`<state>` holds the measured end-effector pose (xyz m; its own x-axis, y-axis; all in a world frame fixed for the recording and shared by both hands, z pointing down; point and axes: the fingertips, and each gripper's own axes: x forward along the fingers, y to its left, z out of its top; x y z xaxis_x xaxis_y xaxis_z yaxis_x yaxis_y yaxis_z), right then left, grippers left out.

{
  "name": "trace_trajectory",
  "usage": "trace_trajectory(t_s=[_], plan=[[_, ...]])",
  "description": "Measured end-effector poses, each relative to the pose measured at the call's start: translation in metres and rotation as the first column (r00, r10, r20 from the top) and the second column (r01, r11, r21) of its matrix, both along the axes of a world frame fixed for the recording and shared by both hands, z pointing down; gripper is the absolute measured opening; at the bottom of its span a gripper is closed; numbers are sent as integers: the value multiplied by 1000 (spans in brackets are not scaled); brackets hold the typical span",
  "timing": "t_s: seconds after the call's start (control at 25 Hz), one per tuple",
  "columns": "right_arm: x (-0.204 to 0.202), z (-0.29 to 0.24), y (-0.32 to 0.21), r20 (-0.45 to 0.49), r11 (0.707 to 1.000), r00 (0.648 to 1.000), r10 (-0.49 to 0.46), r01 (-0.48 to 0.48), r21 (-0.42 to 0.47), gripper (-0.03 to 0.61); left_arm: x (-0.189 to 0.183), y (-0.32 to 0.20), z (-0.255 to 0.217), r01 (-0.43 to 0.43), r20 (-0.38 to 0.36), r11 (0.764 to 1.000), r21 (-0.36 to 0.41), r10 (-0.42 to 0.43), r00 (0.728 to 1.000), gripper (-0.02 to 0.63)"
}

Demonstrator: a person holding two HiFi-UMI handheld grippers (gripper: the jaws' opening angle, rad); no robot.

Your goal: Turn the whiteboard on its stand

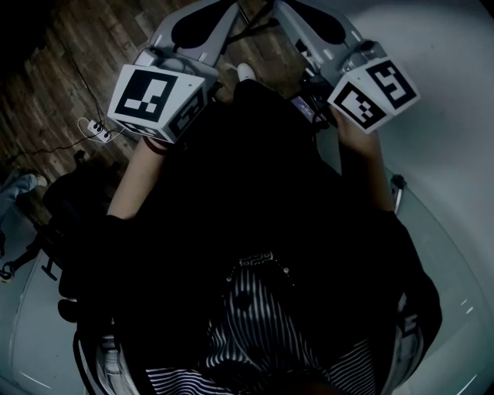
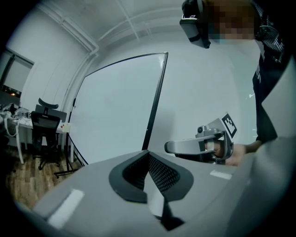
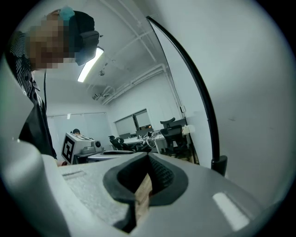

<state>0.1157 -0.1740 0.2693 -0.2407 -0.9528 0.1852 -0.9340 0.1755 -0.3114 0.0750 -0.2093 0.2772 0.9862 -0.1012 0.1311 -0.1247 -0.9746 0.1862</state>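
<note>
The whiteboard is a large white panel in a thin black frame. It stands upright ahead of the left gripper, which is shut and empty, well short of the board. In the right gripper view the board fills the right side, its black edge ending in a black clamp. The right gripper is shut on nothing, close beside that edge. In the head view both grippers are raised before the person's chest, the left gripper and the right gripper side by side, with the board at right.
A black office chair and a desk stand at the left on a wooden floor. More chairs and desks sit behind the board's edge. A power strip lies on the floor. The person's dark clothing fills the lower head view.
</note>
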Motion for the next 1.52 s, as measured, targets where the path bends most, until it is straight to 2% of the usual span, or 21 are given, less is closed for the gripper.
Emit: trace_trajectory(t_s=[0.28,0.48,0.84,1.04,1.32,1.52], plan=[[11,-50,-31,-39,995,994,-102,102,15,2,14,-24,-48,69,-37,997,23,-68,997,3],[-15,-59,-31,-55,984,983,-173,175,27,2,-12,-20,-56,134,-50,991,21,-133,990,3],[-2,-85,-35,-64,966,970,-236,241,93,2,1,-21,-73,210,-67,978,17,-208,976,3],[18,-88,-27,-65,962,969,-236,243,125,2,19,-15,-74,229,-72,973,40,-226,971,3],[25,-91,-33,-99,961,970,-222,234,145,2,27,-21,-74,242,-67,970,24,-240,969,3],[42,-97,-38,-83,973,985,-152,164,165,2,27,-26,-76,240,-55,970,31,-238,970,3]])
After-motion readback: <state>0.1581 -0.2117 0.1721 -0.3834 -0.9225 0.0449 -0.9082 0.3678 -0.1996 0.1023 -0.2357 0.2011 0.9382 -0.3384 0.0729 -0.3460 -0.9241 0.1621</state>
